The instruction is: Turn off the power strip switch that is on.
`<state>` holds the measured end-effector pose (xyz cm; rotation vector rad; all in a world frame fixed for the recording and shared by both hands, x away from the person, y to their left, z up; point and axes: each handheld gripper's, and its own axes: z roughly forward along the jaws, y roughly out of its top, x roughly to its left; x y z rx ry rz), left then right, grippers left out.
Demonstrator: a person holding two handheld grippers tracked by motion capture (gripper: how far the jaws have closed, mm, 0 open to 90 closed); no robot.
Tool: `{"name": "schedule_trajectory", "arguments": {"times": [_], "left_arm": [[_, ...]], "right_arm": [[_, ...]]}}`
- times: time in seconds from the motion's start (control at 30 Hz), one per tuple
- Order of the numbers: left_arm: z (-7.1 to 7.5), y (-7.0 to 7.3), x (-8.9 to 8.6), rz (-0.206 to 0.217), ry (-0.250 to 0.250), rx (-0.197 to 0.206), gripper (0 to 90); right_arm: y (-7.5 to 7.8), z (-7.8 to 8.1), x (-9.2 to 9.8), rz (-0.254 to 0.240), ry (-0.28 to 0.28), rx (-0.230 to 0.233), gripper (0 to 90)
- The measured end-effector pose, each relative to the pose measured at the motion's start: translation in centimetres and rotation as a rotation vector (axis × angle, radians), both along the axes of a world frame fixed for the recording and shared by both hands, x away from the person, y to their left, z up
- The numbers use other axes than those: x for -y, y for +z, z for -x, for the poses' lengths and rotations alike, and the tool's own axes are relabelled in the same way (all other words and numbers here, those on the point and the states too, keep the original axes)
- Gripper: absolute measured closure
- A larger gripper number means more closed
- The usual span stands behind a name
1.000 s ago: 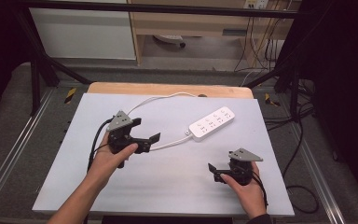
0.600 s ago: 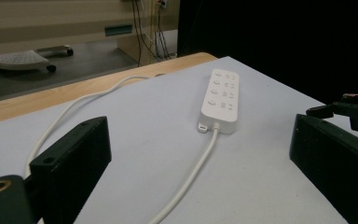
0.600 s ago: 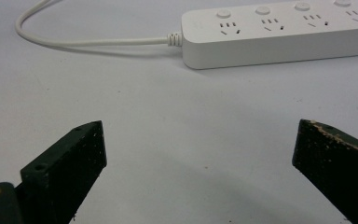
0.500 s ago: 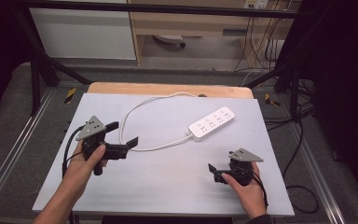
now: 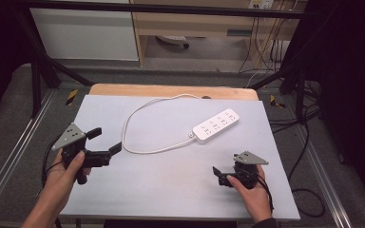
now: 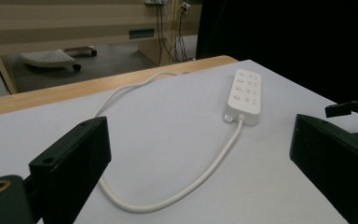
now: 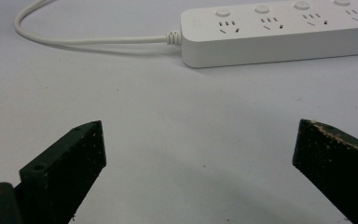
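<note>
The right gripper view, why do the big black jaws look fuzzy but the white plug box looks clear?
In the right gripper view, the white plastic power strip is sharp enough to show socket holes, while the near jaws are soft-edged, probably too close to focus. In the left gripper view, the strip looks softer. In the high view, the pale grey table top is evenly lit.

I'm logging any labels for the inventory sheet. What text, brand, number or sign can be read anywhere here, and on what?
None can be read.
Power strip: no brand or printing shows, just round buttons and socket holes.
Left gripper and right gripper: plain black jaws, no markings.
Wall plate at the top of the high view: too small and blurred to read.
</note>
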<state>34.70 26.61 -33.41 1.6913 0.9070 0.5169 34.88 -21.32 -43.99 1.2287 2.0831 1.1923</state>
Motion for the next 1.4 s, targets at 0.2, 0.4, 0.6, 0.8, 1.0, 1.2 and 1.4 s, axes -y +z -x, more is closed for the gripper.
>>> {"name": "schedule_trajectory", "arguments": {"times": [0.2, 0.4, 0.6, 0.8, 1.0, 1.2, 1.4], "left_arm": [[0.4, -0.3, -1.7, -0.001, 0.031, -0.003, 5.1], [0.7, -0.9, -3.4, 0.0, 0.072, -0.013, 5.0], [1.1, -1.9, -4.5, -0.008, 0.094, -0.022, 5.0], [1.2, -3.0, -5.1, 0.003, 0.119, -0.033, 5.1], [1.4, -4.4, -5.3, -0.032, 0.127, -0.03, 5.1], [1.6, -6.0, -5.5, -0.052, 0.139, -0.05, 5.5], [1.8, -6.9, -5.2, -0.099, 0.128, -0.071, 5.5]], "right_arm": [[0.0, 0.0, 0.0, -0.001, 0.0, 0.0, 3.2], [0.0, 0.0, 0.2, -0.005, -0.005, 0.0, 3.3], [0.1, 0.1, 0.3, -0.005, -0.006, 0.004, 3.3], [0.1, 0.1, 0.5, -0.008, -0.014, 0.003, 3.4], [0.1, 0.1, 0.6, -0.007, -0.015, 0.003, 3.4], [0.1, 0.0, 0.8, -0.006, -0.019, 0.006, 3.4], [0.2, 0.1, 1.0, -0.009, -0.023, 0.003, 3.4]]}}
